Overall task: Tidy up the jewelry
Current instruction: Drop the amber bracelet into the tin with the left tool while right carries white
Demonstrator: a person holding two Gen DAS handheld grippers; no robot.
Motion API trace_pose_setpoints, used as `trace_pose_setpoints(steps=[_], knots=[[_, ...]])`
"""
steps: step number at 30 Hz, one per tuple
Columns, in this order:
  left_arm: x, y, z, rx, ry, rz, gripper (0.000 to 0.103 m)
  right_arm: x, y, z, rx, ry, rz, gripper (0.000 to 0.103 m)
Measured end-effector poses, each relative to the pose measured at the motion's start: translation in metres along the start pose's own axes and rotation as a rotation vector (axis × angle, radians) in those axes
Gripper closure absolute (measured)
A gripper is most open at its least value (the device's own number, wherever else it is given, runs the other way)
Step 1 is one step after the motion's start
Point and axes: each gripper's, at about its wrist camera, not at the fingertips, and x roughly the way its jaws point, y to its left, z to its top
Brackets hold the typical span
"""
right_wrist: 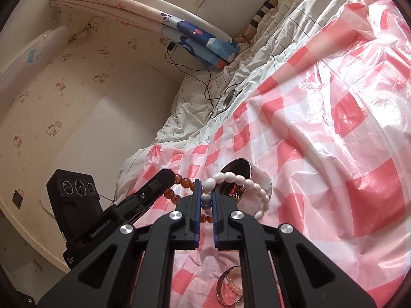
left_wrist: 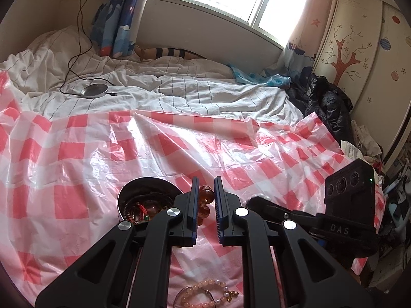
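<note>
Now right gripper (right_wrist: 206, 200) clenched on white round-bead bracelet (right_wrist: 246, 179), left gripper (left_wrist: 206, 206) pinching amber glass-bead bracelet (left_wrist: 205, 197); steel bowl (left_wrist: 143, 183) at ten o'clock of left gripper.

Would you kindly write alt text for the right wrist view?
The right gripper is clamped on a white bead bracelet, held just before a metal bowl on a pink checked plastic sheet. The left gripper holds amber beads beside it.
</note>
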Motion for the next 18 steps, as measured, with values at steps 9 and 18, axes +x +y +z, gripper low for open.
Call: trace_pose_setpoints(steps=[9, 18], knots=[[0.021, 0.010, 0.008, -0.026, 0.014, 0.019, 0.093, 0.004, -0.004, -0.001, 0.020, 0.014, 0.006, 0.095], [0.034, 0.015, 0.003, -0.031, 0.059, 0.044, 0.092, 0.009, -0.005, -0.001, 0.022, 0.034, 0.008, 0.095]])
